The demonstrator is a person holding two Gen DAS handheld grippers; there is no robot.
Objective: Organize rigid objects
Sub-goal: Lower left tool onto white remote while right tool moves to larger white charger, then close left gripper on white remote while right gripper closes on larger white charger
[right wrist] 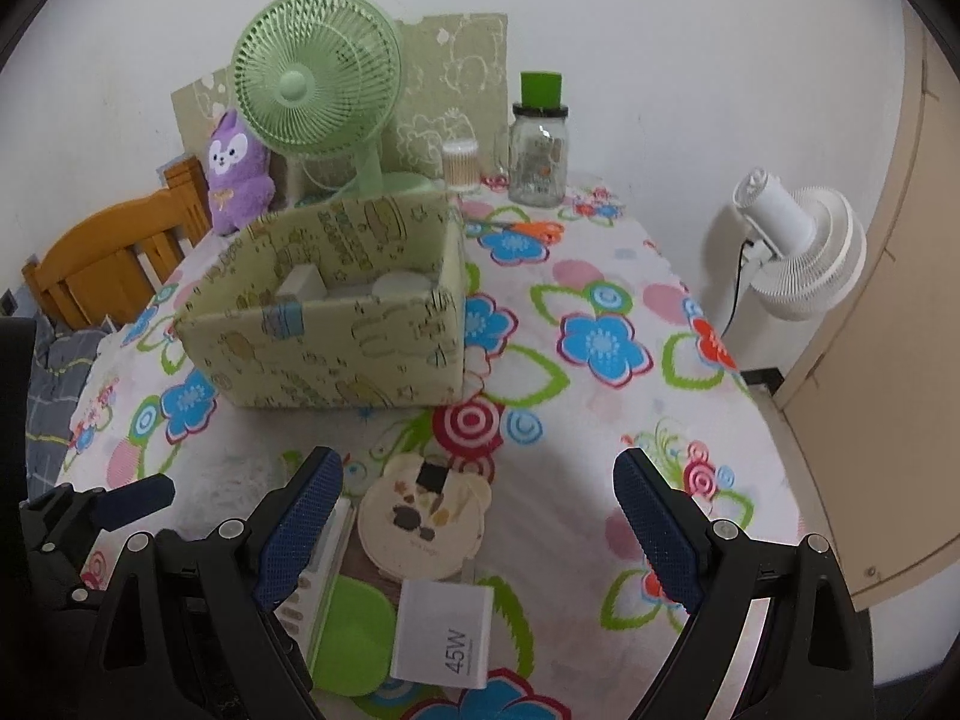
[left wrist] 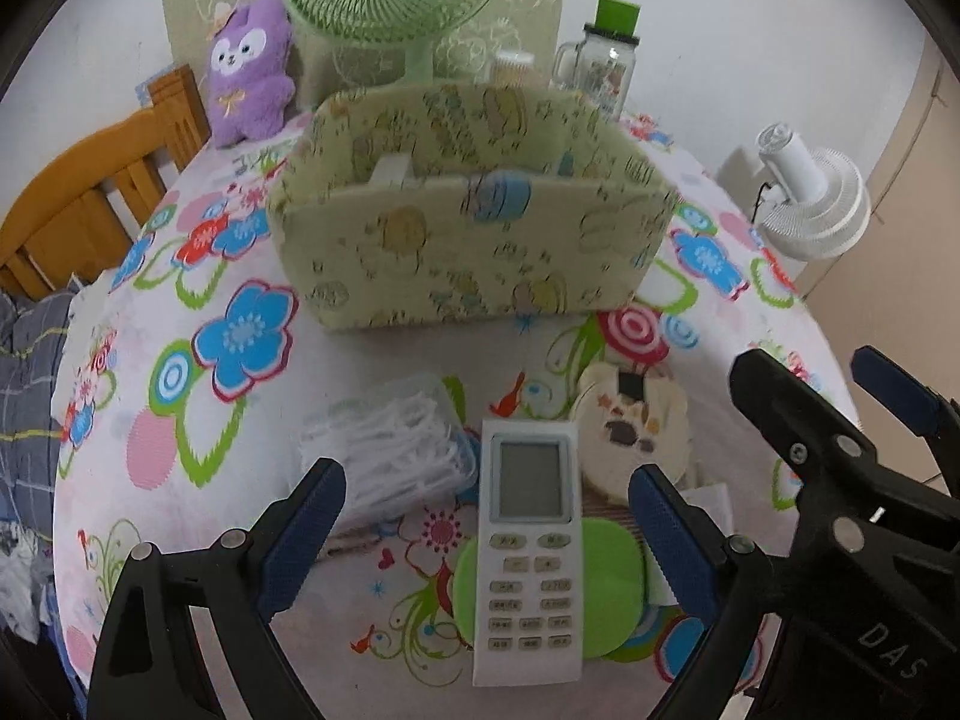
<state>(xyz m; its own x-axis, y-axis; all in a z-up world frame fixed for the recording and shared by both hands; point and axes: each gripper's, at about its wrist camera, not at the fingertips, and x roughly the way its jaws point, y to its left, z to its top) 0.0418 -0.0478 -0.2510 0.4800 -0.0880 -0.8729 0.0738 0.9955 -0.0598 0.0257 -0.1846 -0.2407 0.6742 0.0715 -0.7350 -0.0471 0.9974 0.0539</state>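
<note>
tongs (left wrist: 486,546) | black frame | blue textured pads | silver screws | "DAS" lettering

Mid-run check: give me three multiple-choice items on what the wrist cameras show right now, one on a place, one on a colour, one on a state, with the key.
1. Where does the remote control lie?
A. Inside the fabric box
B. On the tablecloth, partly over a green lid, in front of the box
C. On the wooden chair

2. What colour is the cap of the glass jar at the back of the table?
A. Green
B. Red
C. White

3. How do the jaws of the right gripper stand?
A. Shut on the white charger
B. Shut on nothing
C. Open, with nothing gripped

Key: 1 B, the remote rests across the green lid, nearer than the fabric box. 2 A, the cap is bright green. 3 C, both pads stand wide apart above the white charger, touching nothing.
</note>
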